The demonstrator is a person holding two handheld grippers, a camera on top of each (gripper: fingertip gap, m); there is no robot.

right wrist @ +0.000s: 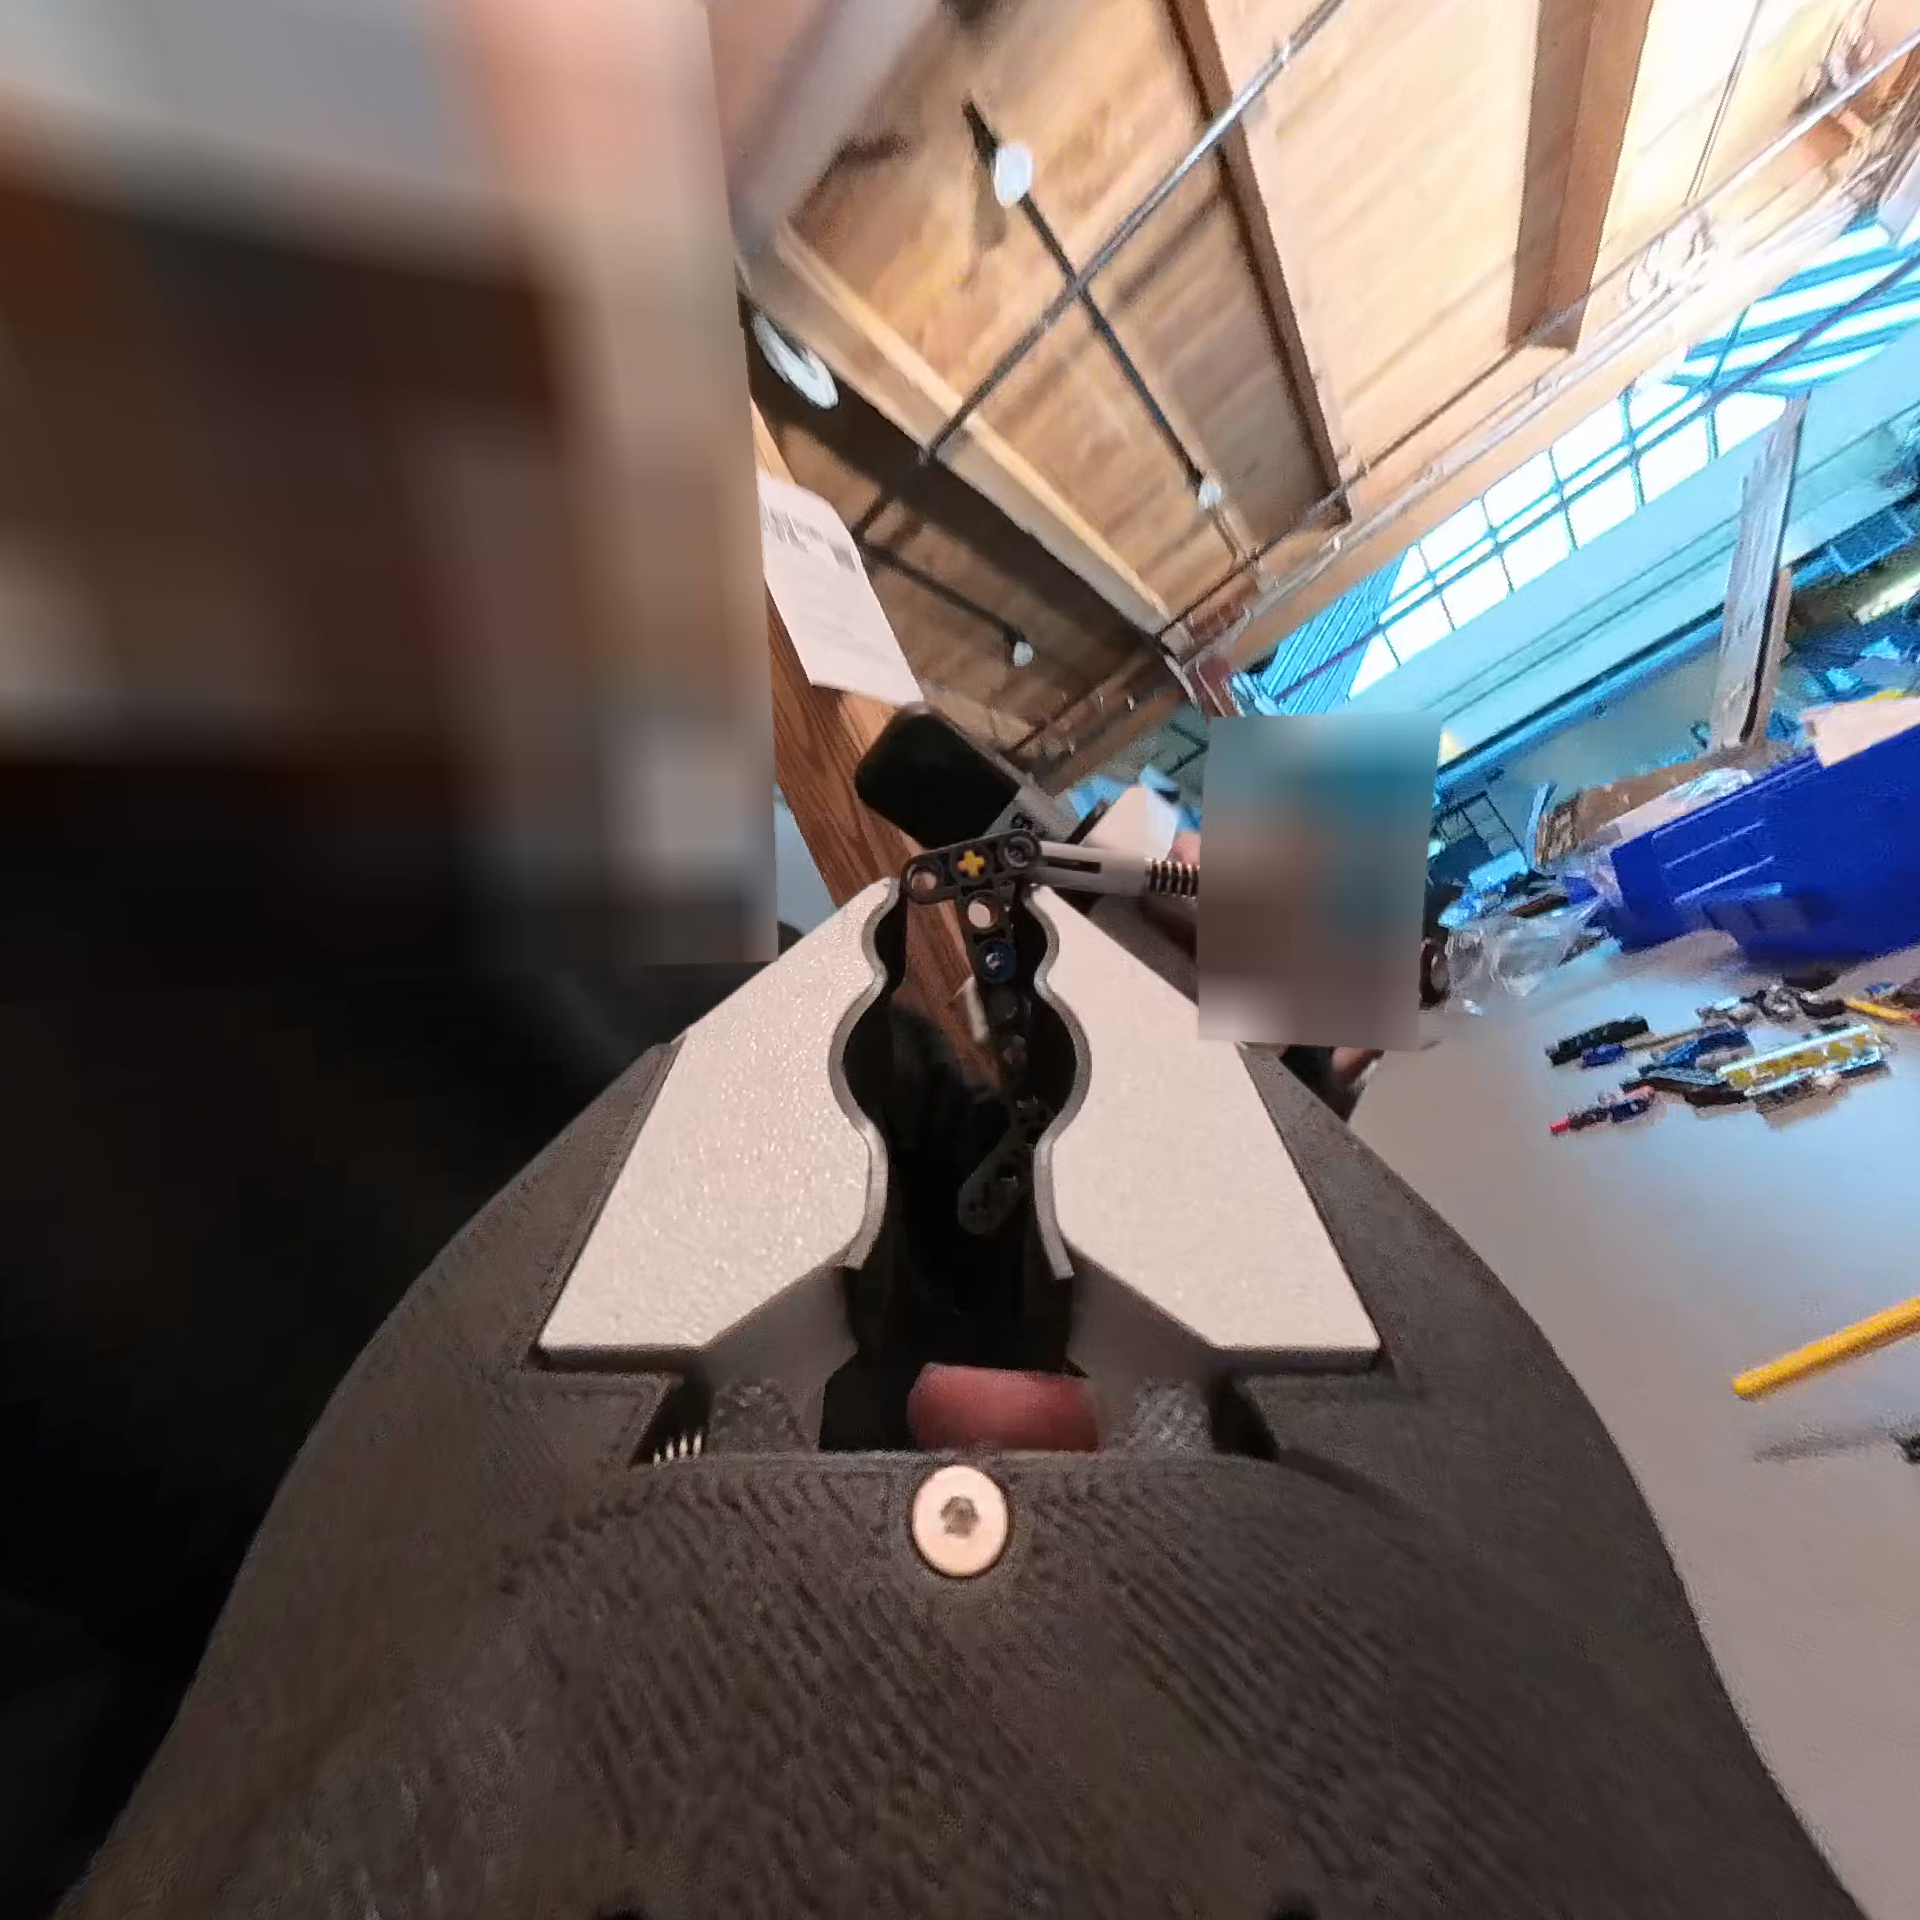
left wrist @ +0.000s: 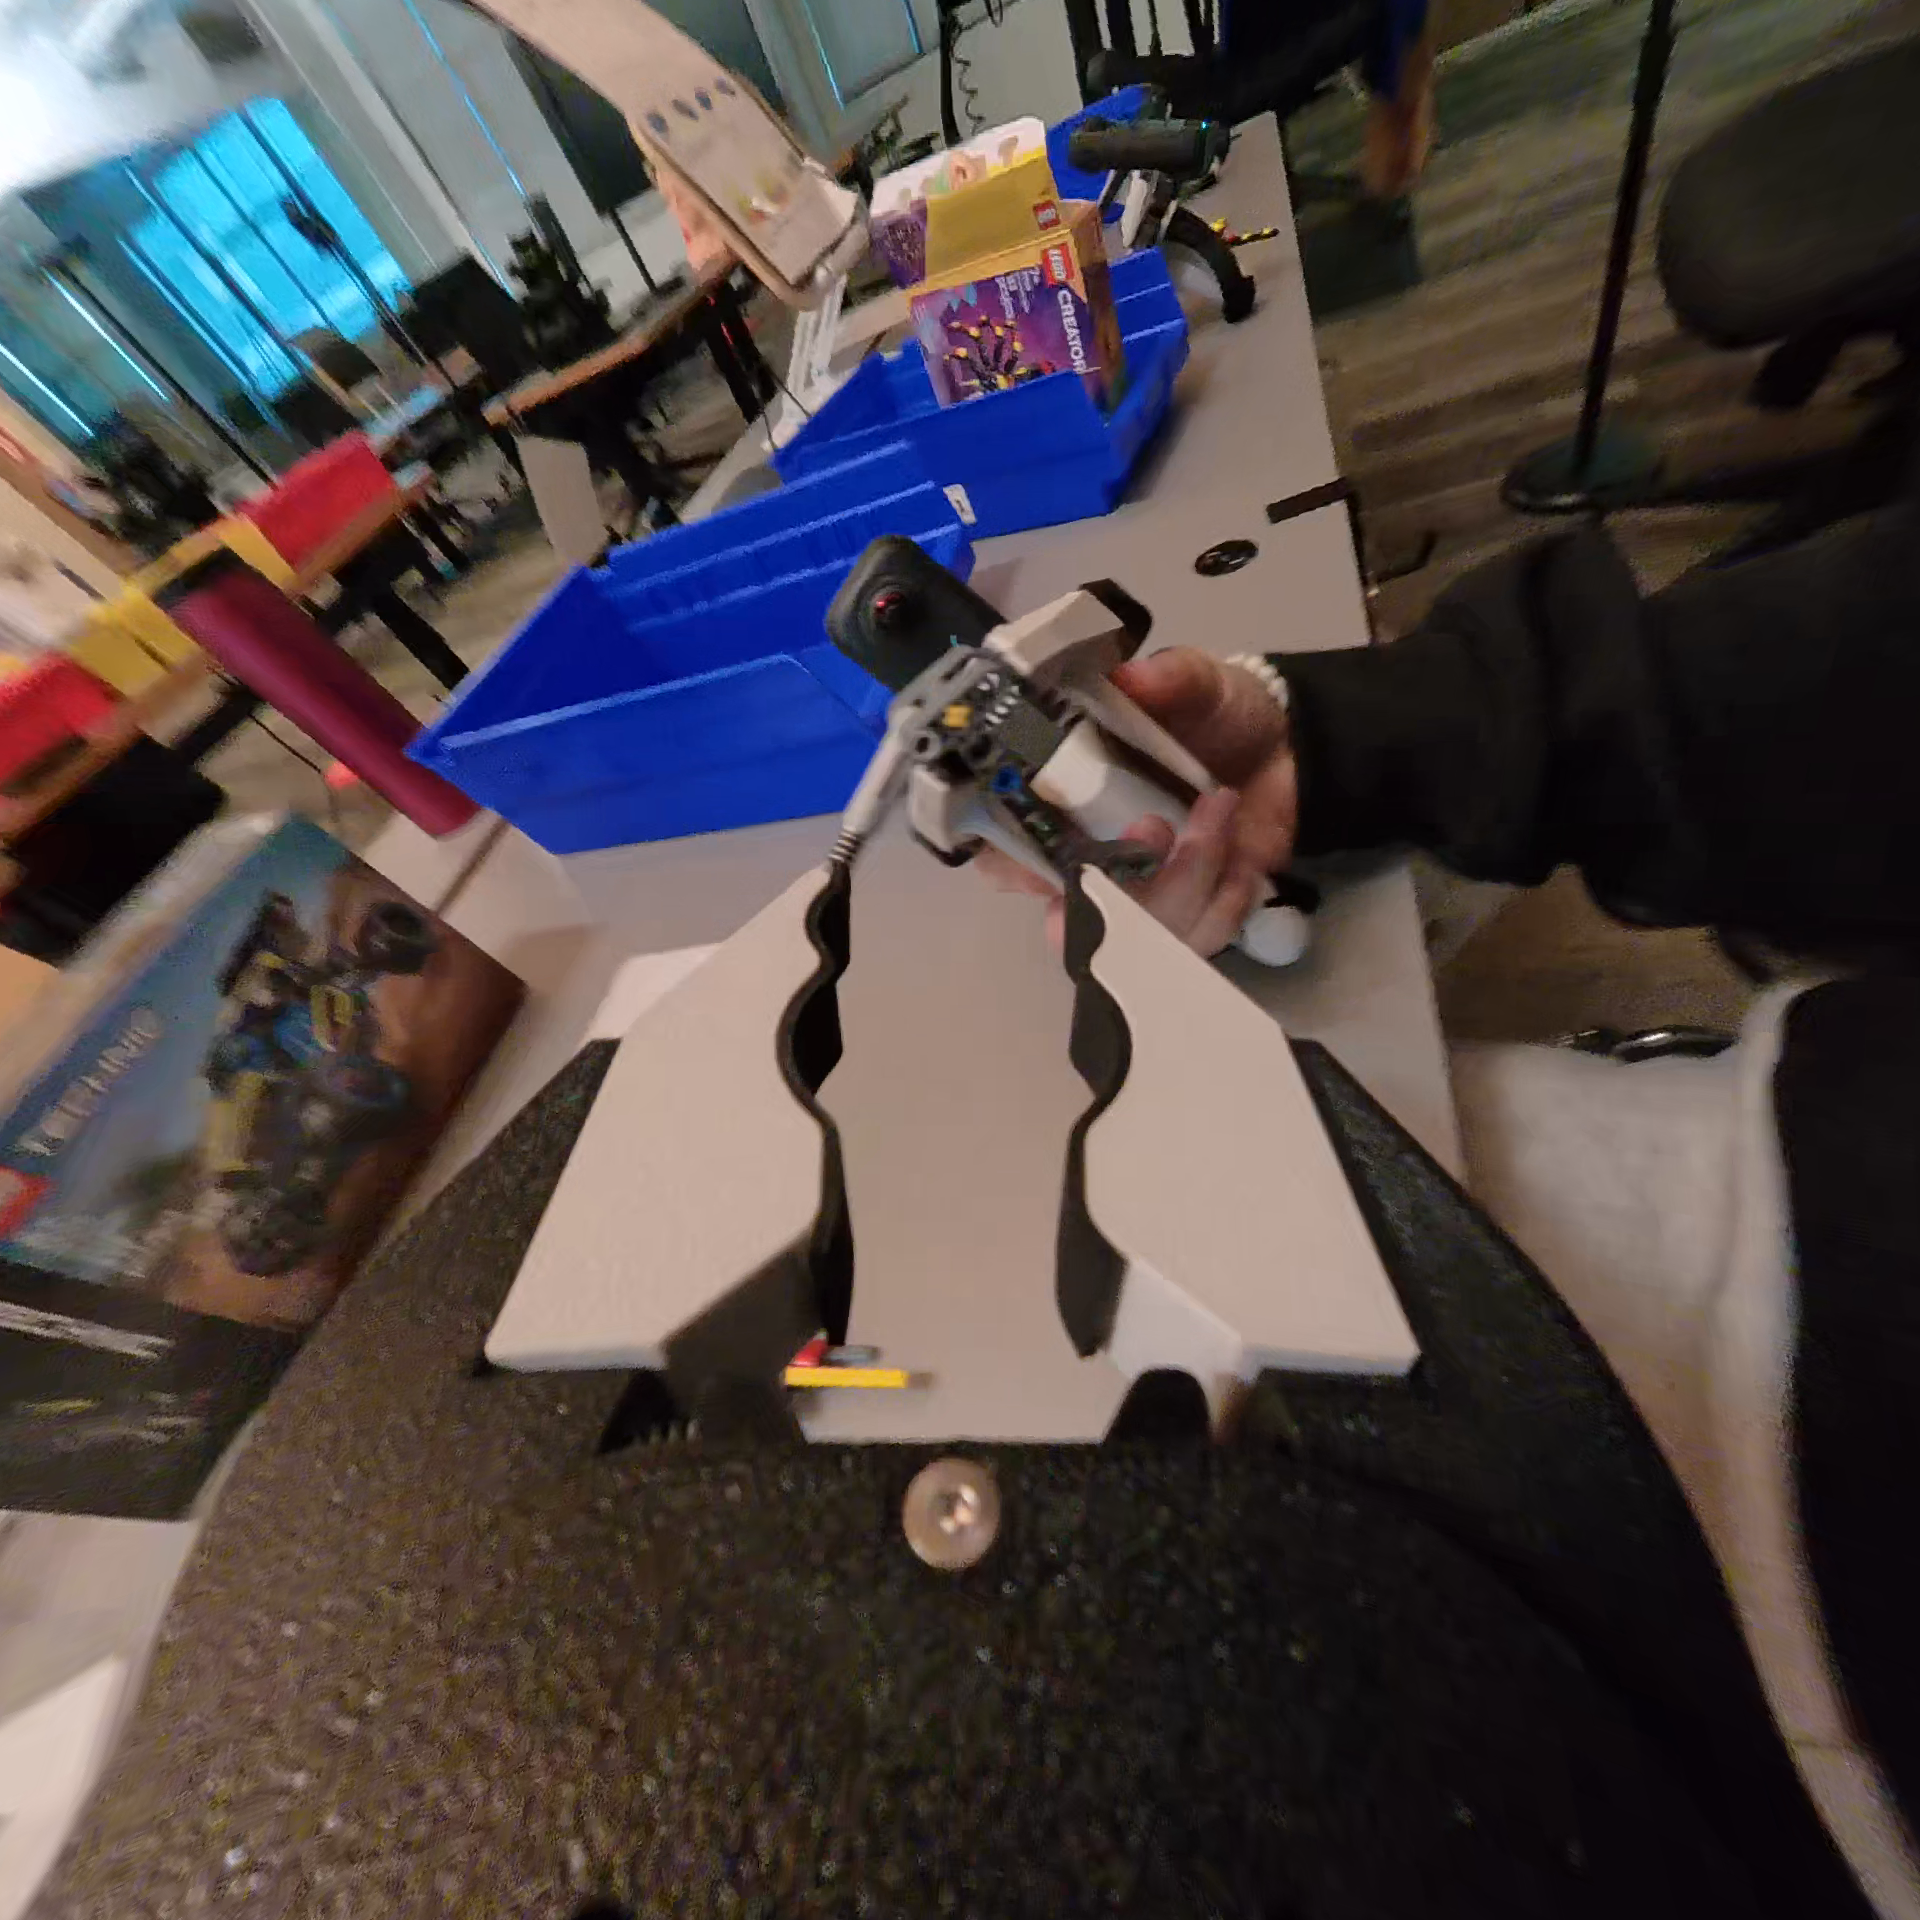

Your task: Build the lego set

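Grey worktop [left wrist: 1299,582] carries 2 blue bins [left wrist: 665,717], well beyond the left tongs [left wrist: 961,894]. Left tongs stand spread with a clear gap, nothing between them. Right tongs [right wrist: 961,914] are nearly together, clamping a black lego beam assembly [right wrist: 992,997] raised off the worktop. Loose lego pieces [right wrist: 1714,1060] lie scattered at right.

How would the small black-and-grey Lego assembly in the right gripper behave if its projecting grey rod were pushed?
The Lego assembly is probably light and stiff. Its grey rod likely pivots or springs, given the visible coil.
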